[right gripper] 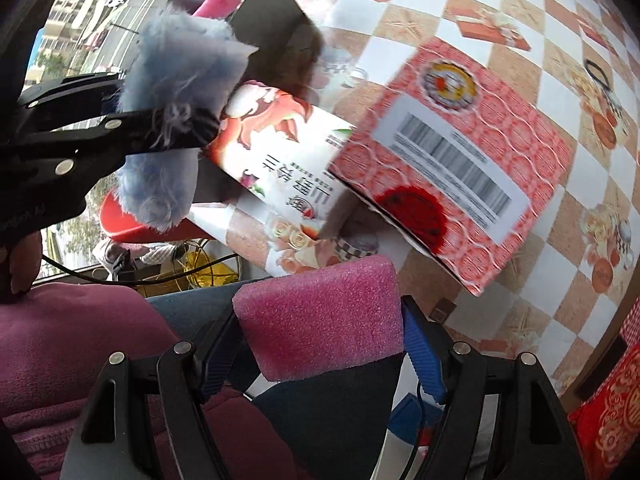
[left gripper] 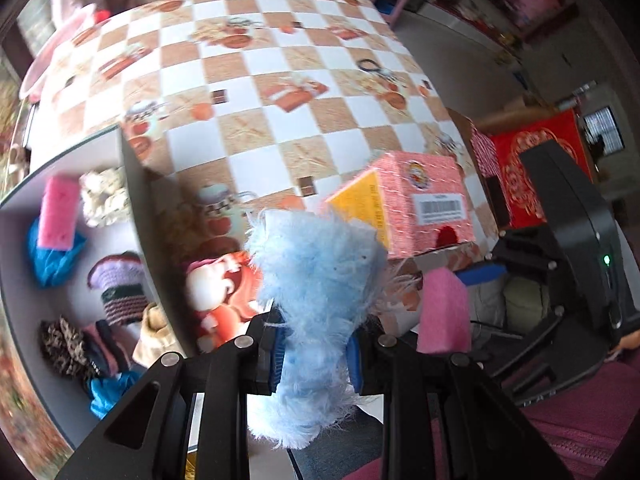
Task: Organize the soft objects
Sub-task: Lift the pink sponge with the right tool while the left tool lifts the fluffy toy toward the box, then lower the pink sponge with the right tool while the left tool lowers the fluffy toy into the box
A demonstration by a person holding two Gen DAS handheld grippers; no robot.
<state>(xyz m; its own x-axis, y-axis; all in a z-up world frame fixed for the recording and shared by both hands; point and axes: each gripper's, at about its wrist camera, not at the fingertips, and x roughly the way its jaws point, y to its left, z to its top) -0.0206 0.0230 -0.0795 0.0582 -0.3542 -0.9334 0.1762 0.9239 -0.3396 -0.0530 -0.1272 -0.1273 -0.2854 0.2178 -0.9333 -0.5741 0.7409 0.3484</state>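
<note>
At the far left of my left wrist view stood the grey bin (left gripper: 132,208), and inside it lay a pink sponge (left gripper: 60,212) on a blue cloth (left gripper: 52,264), a cream scrunchie (left gripper: 105,196) beside it at the top, a purple knitted piece (left gripper: 120,284) in the middle, and a leopard-print scrunchie (left gripper: 64,346) and a second blue cloth (left gripper: 106,394) lower down. Just right of the bin's wall a white carton with red cartoon print (left gripper: 224,292) lay on the checkered tablecloth (left gripper: 280,60). At lower centre my left claw (left gripper: 316,354) was clenched on the fluffy light-blue cloth (left gripper: 316,280), which bulged up above the blue pads and hung down below them. Right of that sat the red patterned box (left gripper: 424,200) with its barcode label, and further right my other claw carried a pink foam block (left gripper: 444,312).

In my right wrist view the same fluffy cloth (right gripper: 176,76) showed at upper left, pinched in the black fingers (right gripper: 160,132) of the left claw, in front of the bin's dark corner (right gripper: 272,20). The white carton (right gripper: 288,168) lay in the middle, the red box (right gripper: 460,168) overlapping its right end. At lower centre my right claw (right gripper: 320,348) gripped the pink foam block (right gripper: 320,320) across its width, both pads pressed to its sides, above my maroon sleeve (right gripper: 72,340) at lower left.
</note>
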